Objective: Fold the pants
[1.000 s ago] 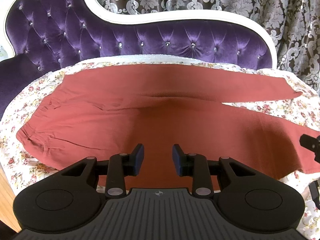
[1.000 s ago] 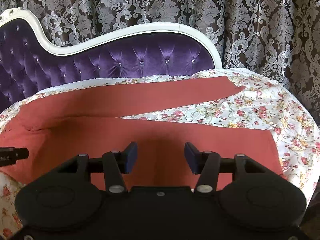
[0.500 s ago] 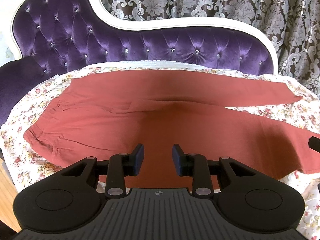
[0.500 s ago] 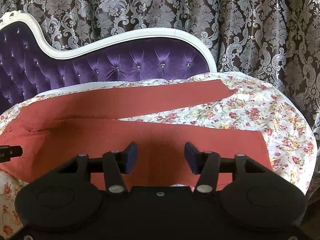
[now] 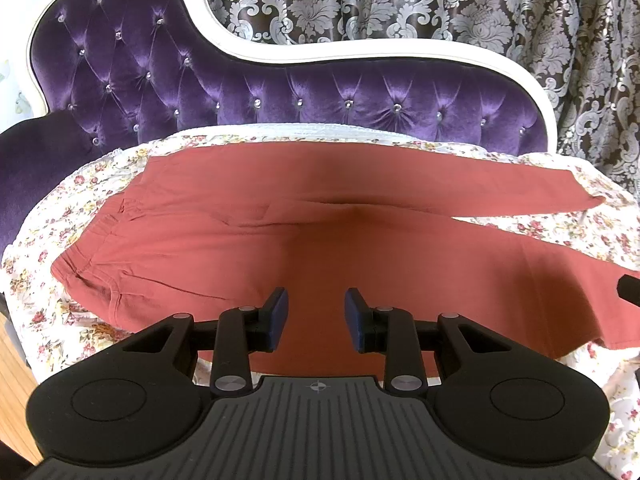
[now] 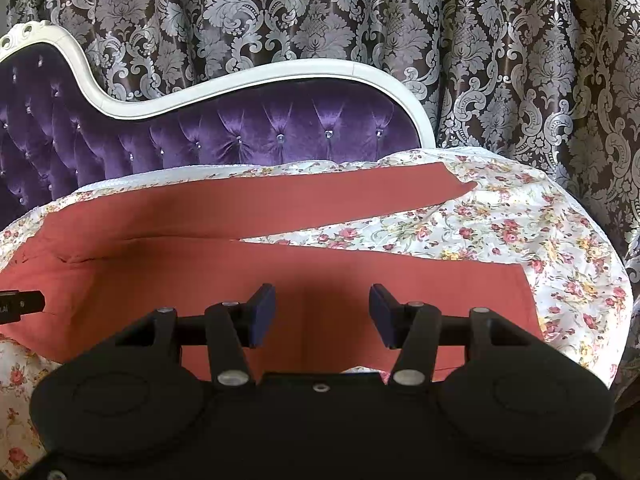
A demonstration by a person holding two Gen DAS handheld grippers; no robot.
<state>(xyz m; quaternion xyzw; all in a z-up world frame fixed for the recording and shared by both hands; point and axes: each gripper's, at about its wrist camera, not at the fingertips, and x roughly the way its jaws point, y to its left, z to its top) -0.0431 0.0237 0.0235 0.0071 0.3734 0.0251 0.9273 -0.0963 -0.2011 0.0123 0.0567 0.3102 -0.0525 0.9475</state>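
Rust-red pants (image 5: 304,240) lie spread flat on a floral sheet (image 5: 52,224), waistband at the left, both legs running right and parted in a narrow V. In the right wrist view the pants (image 6: 248,264) show the far leg's cuff near the sofa's right end and the near leg's cuff at lower right. My left gripper (image 5: 316,314) hovers open above the near edge of the seat area, nothing between its blue pads. My right gripper (image 6: 322,310) hangs open, wider, over the near leg, holding nothing.
A purple tufted sofa back (image 5: 280,92) with a white frame rises behind the sheet. Patterned curtains (image 6: 440,40) hang behind it. Wooden floor (image 5: 12,364) shows at lower left. The other gripper's black tip (image 6: 20,302) pokes in at the left edge.
Both views have shifted slightly, so the pants sit lower and farther from the grippers in the frame. Neither jaw gap has changed and the pants lie as before.
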